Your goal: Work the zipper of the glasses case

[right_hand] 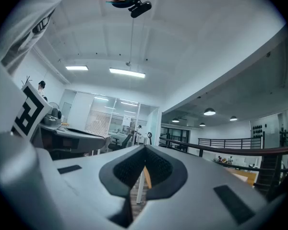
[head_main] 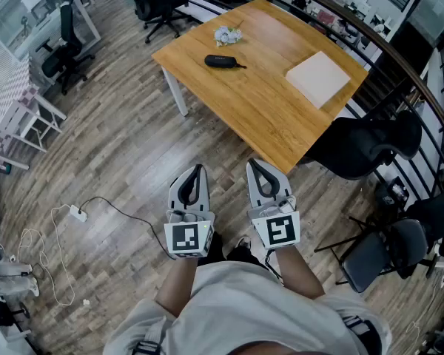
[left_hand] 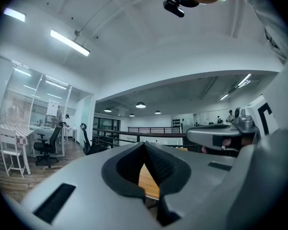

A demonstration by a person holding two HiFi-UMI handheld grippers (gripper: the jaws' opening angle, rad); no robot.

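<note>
A black glasses case [head_main: 222, 61] lies on the wooden table [head_main: 266, 109], toward its far left part. Both grippers are held side by side in front of the person, well short of the table's near corner. My left gripper [head_main: 198, 170] is shut with nothing in it; its jaws meet at the tip [left_hand: 145, 143]. My right gripper [head_main: 254, 165] is likewise shut and empty, its jaws closed together [right_hand: 145, 148]. Both point level toward the table. The case does not show in either gripper view.
On the table lie a flat white box [head_main: 318, 78] at the right and a crumpled white wad [head_main: 228, 35] beyond the case. Black office chairs [head_main: 370, 150] stand right of the table. A white cable with a plug [head_main: 78, 213] lies on the wood floor at left.
</note>
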